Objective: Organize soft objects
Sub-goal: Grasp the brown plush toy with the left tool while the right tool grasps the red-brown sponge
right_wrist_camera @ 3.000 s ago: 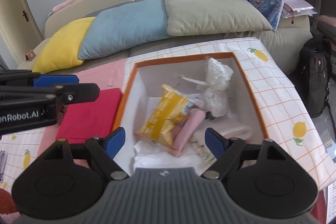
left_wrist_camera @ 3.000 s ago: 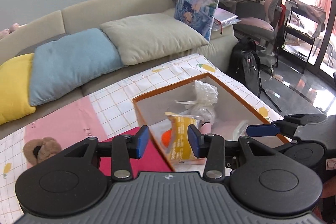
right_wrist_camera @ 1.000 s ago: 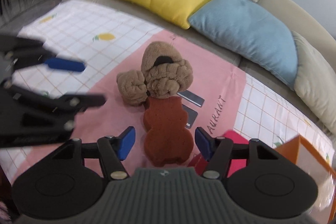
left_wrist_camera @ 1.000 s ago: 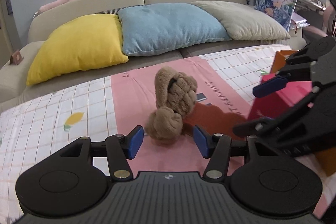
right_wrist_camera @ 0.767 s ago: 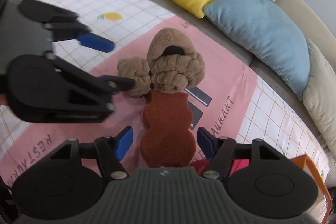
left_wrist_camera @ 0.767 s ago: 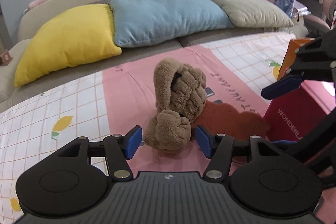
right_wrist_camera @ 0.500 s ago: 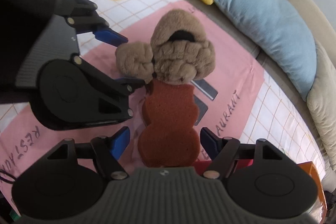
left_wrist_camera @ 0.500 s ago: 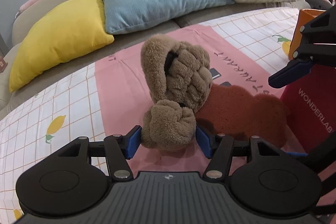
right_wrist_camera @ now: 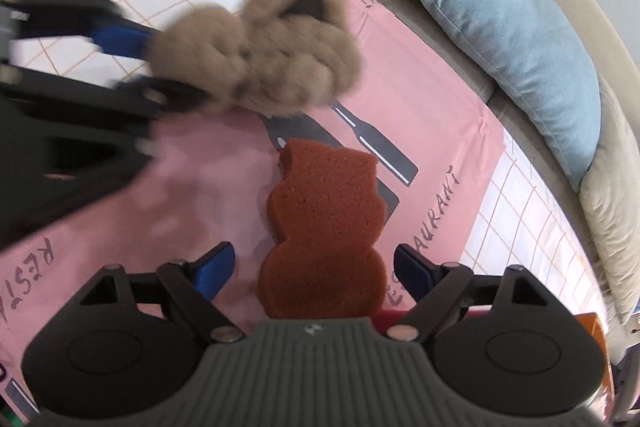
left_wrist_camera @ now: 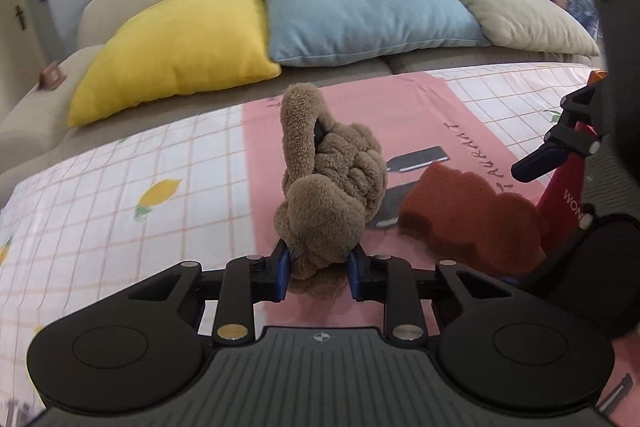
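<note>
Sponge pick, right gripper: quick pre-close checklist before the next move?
1. Right gripper open: ok.
2. Sponge between its fingers: ok.
3. Fingers low enough to pinch the sponge: cannot tell.
4. Left gripper shut on plush toy: ok.
5. Plush toy off the sponge: ok, gap visible in the right wrist view.
6. Plush toy clear of the tablecloth: cannot tell.

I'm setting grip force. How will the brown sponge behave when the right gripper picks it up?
The brown sponge looks like porous foam, so it probably compresses between the fingers and weighs little. It lies flat between the open right gripper, so rolling seems unlikely. Its rough surface should resist slipping.
</note>
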A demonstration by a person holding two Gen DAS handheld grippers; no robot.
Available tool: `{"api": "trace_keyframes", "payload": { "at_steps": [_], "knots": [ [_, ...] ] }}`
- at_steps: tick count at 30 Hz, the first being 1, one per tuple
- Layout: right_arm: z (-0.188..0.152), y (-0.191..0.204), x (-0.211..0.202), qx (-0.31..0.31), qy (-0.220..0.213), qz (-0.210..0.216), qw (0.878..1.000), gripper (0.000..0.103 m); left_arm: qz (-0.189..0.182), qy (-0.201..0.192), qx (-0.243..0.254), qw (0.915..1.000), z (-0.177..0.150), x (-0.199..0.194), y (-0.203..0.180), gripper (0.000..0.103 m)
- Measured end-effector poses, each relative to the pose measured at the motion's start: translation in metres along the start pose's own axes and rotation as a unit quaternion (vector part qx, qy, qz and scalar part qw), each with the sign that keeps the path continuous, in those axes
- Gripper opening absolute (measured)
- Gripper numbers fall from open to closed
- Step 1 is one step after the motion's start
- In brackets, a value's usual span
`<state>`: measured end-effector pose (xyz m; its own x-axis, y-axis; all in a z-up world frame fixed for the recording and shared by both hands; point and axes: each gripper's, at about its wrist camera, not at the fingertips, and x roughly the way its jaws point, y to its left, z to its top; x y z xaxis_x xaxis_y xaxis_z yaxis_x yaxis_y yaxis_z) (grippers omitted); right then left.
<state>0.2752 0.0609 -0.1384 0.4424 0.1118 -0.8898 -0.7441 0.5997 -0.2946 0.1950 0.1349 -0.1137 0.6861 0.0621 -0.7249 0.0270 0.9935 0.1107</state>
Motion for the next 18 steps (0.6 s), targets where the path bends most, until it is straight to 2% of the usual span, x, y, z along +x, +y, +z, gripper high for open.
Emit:
{"api": "trace_keyframes", "payload": {
  "at_steps": [3, 7, 9, 13, 18],
  "knots": [
    [0.006, 0.007, 0.004, -0.013, 0.015, -0.006, 1.0, 0.082, -0.004, 0.003, -0.024, 0.9997, -0.007, -0.014, 0.006, 0.031],
    [0.012, 0.007, 0.016, 0.001, 0.045, -0.002, 0.999, 0.071, 0.004, -0.005, -0.04, 0.9992, -0.015, -0.032, 0.011, 0.03],
    [0.013, 0.006, 0.022, 0.008, 0.061, -0.002, 0.998, 0.069, 0.006, -0.01, -0.047, 0.9988, -0.017, -0.039, 0.014, 0.029],
    [0.014, 0.013, 0.024, -0.01, 0.06, -0.024, 0.998, 0.056, 0.005, -0.011, -0.065, 0.9978, -0.02, -0.05, 0.017, 0.028],
    [0.009, 0.007, 0.02, 0.007, 0.046, -0.015, 0.999, 0.047, 0.014, -0.017, -0.058, 0.9981, -0.027, -0.063, 0.01, 0.026]
  ]
}}
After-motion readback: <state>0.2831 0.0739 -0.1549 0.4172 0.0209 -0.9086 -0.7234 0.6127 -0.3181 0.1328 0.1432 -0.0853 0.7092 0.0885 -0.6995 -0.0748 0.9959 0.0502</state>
